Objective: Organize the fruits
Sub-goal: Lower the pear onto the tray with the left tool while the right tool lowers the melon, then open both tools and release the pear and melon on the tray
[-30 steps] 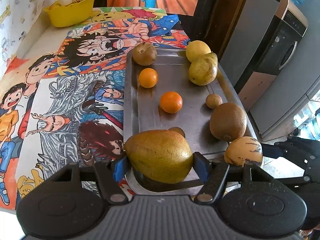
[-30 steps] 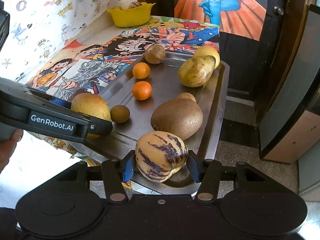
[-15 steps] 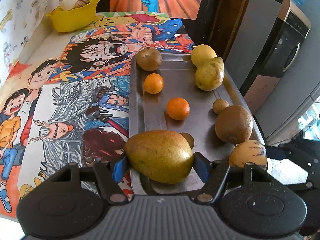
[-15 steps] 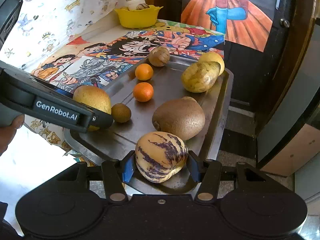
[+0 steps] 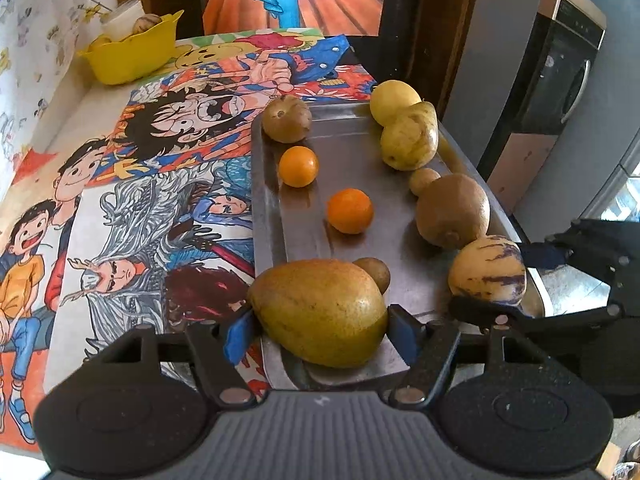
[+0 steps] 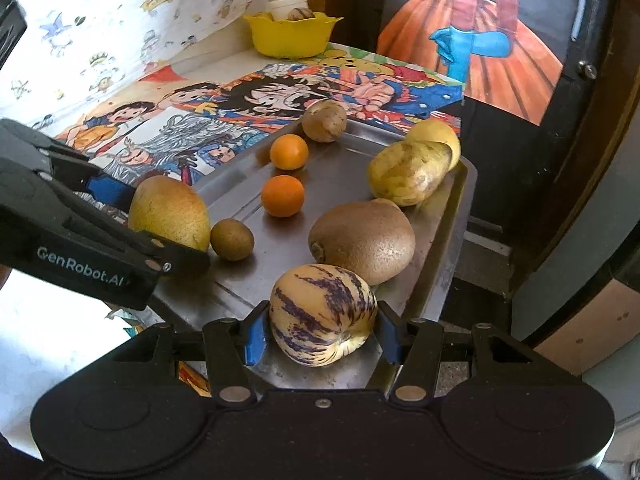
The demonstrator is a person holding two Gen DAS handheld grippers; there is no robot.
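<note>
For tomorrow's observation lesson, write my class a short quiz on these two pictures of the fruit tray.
1. True or false: three oranges lie on the tray.
2. Which fruit sits in the right gripper? A) banana B) striped fruit C) apple
3. What colour is the bowl beyond the tray?

Key:
1. False: two oranges.
2. B.
3. Yellow.
</note>
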